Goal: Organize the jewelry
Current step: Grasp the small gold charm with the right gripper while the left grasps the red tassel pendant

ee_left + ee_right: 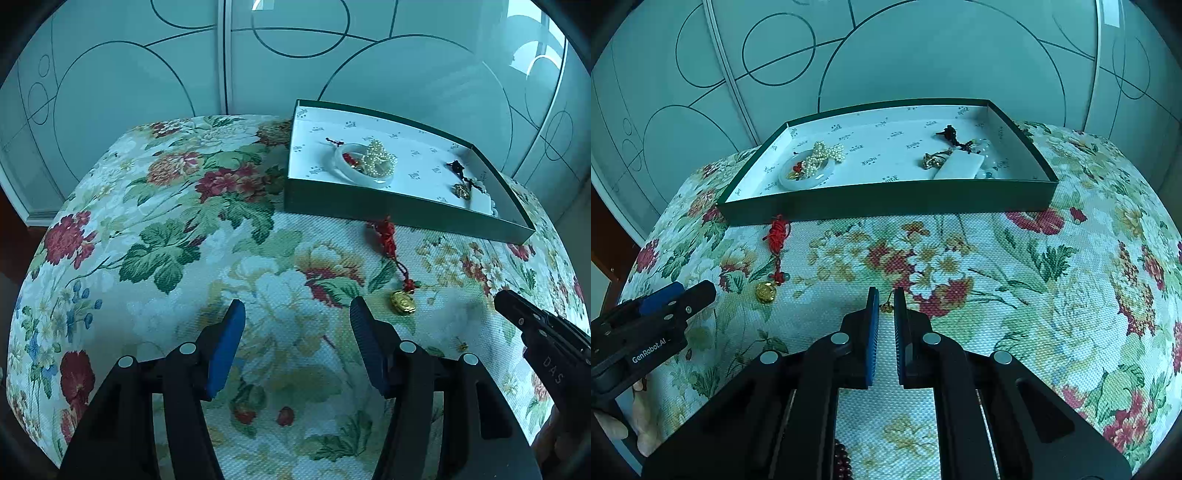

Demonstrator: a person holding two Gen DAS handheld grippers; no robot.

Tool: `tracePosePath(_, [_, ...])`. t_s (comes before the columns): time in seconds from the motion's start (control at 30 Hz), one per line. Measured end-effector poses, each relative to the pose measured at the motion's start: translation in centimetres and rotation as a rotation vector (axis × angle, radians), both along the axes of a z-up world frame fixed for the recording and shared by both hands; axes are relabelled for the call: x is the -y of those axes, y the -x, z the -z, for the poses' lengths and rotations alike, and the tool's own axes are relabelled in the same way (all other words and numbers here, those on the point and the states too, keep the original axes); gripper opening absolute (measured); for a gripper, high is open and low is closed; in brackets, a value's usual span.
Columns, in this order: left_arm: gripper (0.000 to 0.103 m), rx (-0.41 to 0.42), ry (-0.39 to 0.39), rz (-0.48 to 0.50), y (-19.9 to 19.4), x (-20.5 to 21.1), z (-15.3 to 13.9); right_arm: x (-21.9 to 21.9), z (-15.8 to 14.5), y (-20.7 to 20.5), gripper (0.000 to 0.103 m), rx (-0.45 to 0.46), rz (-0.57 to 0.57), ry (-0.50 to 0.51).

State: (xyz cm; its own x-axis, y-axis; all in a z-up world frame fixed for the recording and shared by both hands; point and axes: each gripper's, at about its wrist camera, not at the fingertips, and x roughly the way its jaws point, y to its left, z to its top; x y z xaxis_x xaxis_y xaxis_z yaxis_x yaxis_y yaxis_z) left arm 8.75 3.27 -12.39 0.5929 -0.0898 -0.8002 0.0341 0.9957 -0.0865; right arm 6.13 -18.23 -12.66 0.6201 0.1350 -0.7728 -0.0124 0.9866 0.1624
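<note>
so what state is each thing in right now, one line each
left hand-held gripper: open, nothing between the pads
right hand-held gripper: shut on a small gold charm
green box: lidless, jewelry inside
red-cord gold pendant: on the floral cloth, outside the box
white bangle: flat in the box

The flowered bench [1015, 266] is bare in its middle and right part, so a hand can pass there. The green tray [886, 201] blocks the far edge. A red cord charm [775, 254] lies just before the tray's near left corner.
</note>
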Motion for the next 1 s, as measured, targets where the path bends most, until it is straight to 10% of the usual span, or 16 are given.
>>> tracePosePath(0.37, [0.057, 0.006, -0.014, 0.023, -4.0, 4.9, -0.8, 4.2, -0.1, 0.4, 0.008, 0.014, 0.045, -0.051])
tracePosePath(1.0, [0.011, 0.01, -0.1, 0.003, -5.8, 7.1, 0.6, 8.7, 0.4, -1.0, 0.008, 0.02, 0.079, -0.113])
